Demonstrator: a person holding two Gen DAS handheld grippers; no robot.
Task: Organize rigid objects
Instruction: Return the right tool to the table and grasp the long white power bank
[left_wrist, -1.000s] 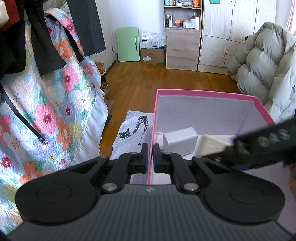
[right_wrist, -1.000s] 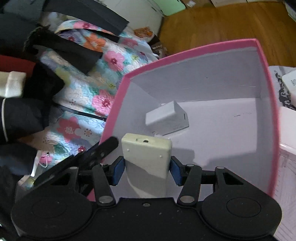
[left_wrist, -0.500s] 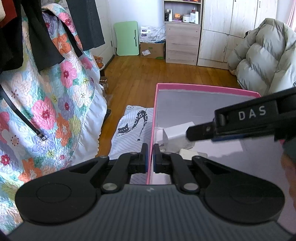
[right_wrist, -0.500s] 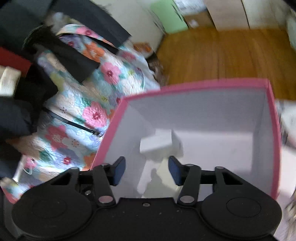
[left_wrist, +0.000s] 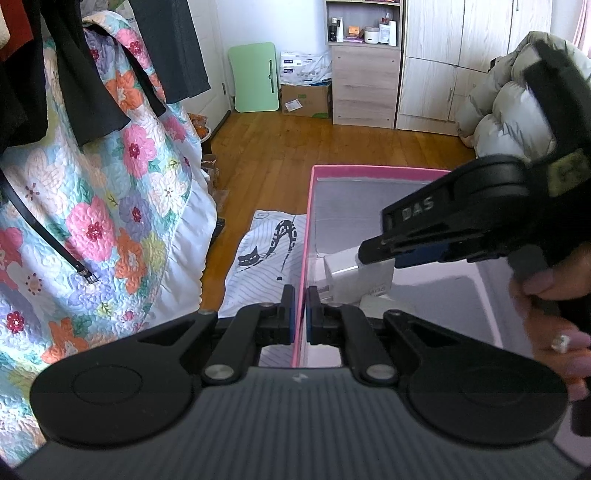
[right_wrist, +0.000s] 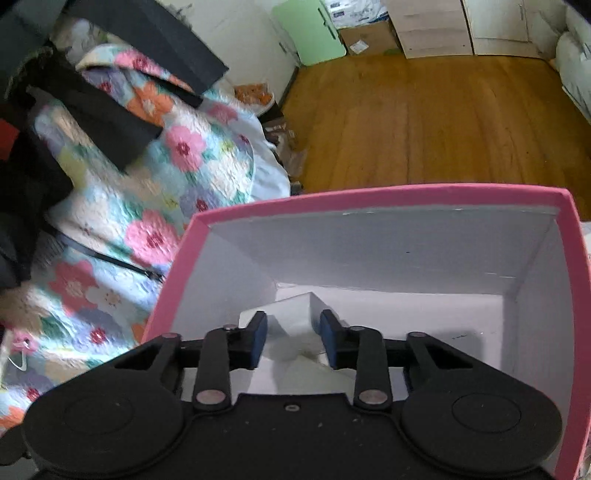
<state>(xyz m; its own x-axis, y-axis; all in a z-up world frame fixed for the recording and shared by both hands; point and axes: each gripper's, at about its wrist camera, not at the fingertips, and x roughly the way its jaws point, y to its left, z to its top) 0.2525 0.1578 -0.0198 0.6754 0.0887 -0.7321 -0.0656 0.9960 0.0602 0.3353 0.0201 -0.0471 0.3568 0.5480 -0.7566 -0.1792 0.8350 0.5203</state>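
Inside the pink box (right_wrist: 373, 199), right tongs (right_wrist: 291, 339) now gape empty; left tongs (left_wrist: 300, 314) stay clamped on its wall.

A second ago the right tool (right_wrist: 291, 341) was clamped on a cream block over the pink box (right_wrist: 369, 197); now its pads stand apart with nothing between them, and that block is no longer in its grip. The tool has pulled back and up: in the left wrist view it has risen from lower right to the upper right, and the hand (left_wrist: 554, 314) gripping it now shows at the right edge.
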